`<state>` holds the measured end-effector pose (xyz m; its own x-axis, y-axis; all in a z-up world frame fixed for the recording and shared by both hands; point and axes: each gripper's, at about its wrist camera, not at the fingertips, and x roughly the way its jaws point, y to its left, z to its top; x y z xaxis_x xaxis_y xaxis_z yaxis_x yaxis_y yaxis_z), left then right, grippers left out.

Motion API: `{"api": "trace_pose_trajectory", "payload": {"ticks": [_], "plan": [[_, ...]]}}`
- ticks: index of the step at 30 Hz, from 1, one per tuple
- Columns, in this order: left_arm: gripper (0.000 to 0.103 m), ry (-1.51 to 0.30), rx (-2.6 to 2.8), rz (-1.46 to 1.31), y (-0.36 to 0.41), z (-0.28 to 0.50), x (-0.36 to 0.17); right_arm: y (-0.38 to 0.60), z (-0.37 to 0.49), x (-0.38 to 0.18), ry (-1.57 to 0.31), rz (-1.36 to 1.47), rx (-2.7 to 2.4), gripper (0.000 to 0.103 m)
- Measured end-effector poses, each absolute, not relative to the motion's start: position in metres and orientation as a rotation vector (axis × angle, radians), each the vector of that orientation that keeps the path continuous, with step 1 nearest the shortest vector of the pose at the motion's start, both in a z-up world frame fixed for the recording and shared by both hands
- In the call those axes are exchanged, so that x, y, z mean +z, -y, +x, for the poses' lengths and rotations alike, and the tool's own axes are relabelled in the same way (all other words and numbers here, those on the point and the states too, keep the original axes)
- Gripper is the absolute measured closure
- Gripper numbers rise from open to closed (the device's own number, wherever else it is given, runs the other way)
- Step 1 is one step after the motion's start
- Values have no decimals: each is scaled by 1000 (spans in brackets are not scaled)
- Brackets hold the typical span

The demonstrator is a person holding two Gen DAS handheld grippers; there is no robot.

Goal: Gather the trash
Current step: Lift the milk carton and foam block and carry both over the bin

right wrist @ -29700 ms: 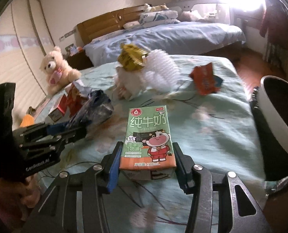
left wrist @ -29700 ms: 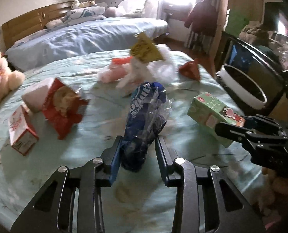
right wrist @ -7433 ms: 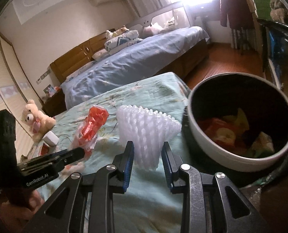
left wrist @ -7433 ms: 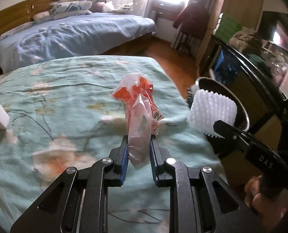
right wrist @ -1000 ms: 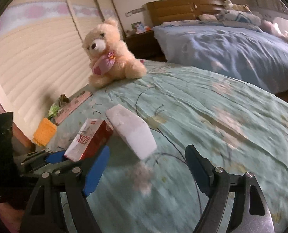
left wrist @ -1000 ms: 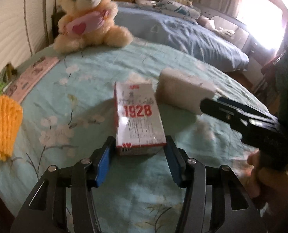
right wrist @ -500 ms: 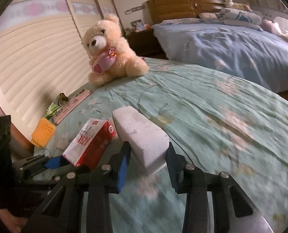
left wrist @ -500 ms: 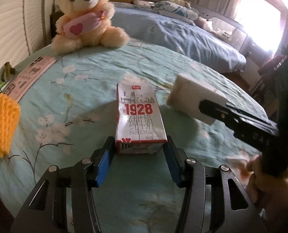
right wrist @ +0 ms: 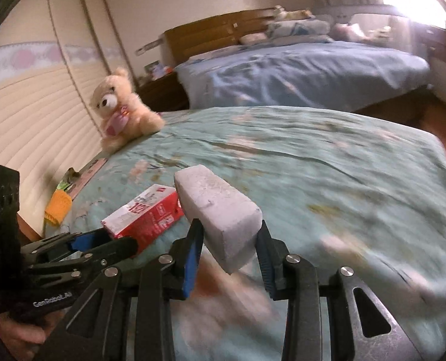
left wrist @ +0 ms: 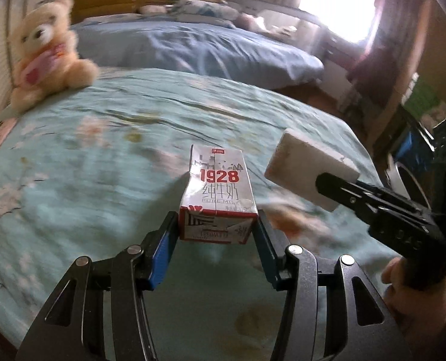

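Observation:
My left gripper (left wrist: 216, 234) is shut on a red and white "1928" milk carton (left wrist: 218, 192) and holds it above the teal bedspread (left wrist: 102, 156). The carton also shows in the right wrist view (right wrist: 144, 213), in the left gripper (right wrist: 102, 240) at lower left. My right gripper (right wrist: 227, 255) is shut on a white foam block (right wrist: 220, 213) and holds it in the air. In the left wrist view the foam block (left wrist: 307, 168) sits to the right of the carton, in the right gripper (left wrist: 337, 189).
A cream teddy bear (left wrist: 47, 57) sits at the far left of the teal bed (right wrist: 313, 165). An orange foam net (right wrist: 57, 207) lies at the bed's left edge by the slatted wall. A blue bed (right wrist: 298, 72) stands behind. Dark furniture (left wrist: 427, 138) is at right.
Both grippers have lifted their items off the bed and swung to the right; the teddy bear and the orange net have slid left in view. The right gripper closed on the foam block a second ago.

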<state>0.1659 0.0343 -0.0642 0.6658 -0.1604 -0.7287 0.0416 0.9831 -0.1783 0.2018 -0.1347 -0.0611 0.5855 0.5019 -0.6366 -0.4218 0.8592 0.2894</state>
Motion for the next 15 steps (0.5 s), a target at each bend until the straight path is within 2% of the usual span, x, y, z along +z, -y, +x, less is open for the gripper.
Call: {"api": "trace_pose_trajectory", "payload": {"ticks": [8, 10, 11, 15], "plan": [[48, -911, -89, -129, -19, 176, -81, 184, 172, -67, -782, 178, 424, 68], [48, -911, -82, -111, -17, 179, -81, 192, 168, -69, -783, 200, 409, 68], [53, -904, -88, -111, -15, 180, -80, 196, 167, -70, -783, 211, 401, 68], [55, -888, -106, -102, -9, 181, -78, 205, 159, -68, -775, 231, 381, 68]]}}
